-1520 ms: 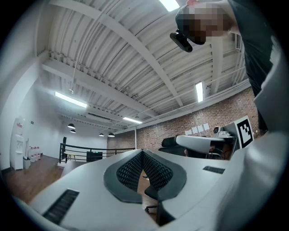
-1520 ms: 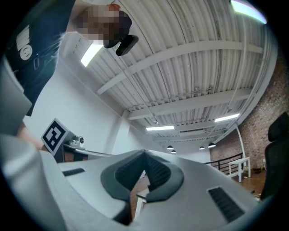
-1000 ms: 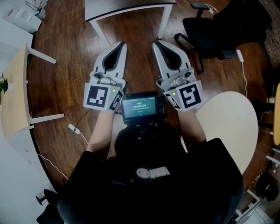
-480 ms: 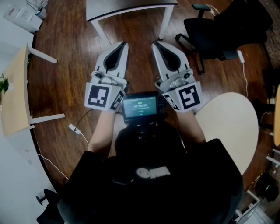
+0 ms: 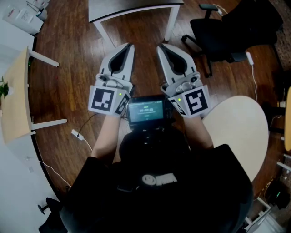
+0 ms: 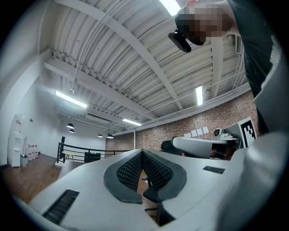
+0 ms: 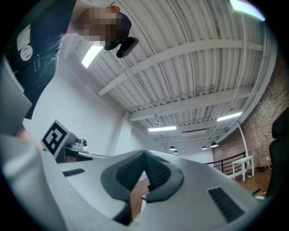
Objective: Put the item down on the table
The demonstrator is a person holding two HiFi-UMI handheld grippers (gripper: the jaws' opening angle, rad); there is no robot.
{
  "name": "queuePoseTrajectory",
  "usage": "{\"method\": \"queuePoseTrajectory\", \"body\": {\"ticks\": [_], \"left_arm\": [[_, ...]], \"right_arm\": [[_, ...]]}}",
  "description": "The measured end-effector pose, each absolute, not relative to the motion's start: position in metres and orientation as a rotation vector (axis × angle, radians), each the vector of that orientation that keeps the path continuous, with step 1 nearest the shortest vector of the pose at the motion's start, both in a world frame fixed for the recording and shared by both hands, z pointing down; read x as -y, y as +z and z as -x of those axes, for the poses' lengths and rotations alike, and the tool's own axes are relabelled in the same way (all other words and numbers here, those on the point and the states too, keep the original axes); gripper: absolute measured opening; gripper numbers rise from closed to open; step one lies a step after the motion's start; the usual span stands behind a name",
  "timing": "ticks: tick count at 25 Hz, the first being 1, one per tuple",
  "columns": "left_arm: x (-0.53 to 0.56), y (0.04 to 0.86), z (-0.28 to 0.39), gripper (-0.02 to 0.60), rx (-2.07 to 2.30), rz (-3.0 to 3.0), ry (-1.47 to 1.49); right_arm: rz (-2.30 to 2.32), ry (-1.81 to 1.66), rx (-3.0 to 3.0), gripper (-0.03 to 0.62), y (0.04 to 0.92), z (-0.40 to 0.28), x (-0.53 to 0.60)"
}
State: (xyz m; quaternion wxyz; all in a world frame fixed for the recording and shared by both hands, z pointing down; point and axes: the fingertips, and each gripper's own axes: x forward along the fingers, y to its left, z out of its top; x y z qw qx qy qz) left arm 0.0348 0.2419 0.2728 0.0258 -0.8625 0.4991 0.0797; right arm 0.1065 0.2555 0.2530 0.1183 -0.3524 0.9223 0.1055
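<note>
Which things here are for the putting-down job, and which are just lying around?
For the job:
- left gripper, jaws shut, empty
- right gripper, jaws shut, empty
- white table, maybe; no item shows

Just lying about:
- black chair
- plug and cable
- round pale table
</note>
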Motion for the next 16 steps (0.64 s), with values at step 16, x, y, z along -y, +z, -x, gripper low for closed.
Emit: {"method": "queuePoseTrajectory", "body": {"ticks": [16], "left_arm": [[-0.2419, 0.2726, -0.0340, -0.006, -1.548, 2.674, 0.242]], "right_arm": [[1.027, 0.317, -2.699, 0.003, 0.2494, -0.1073, -0.2563]]}}
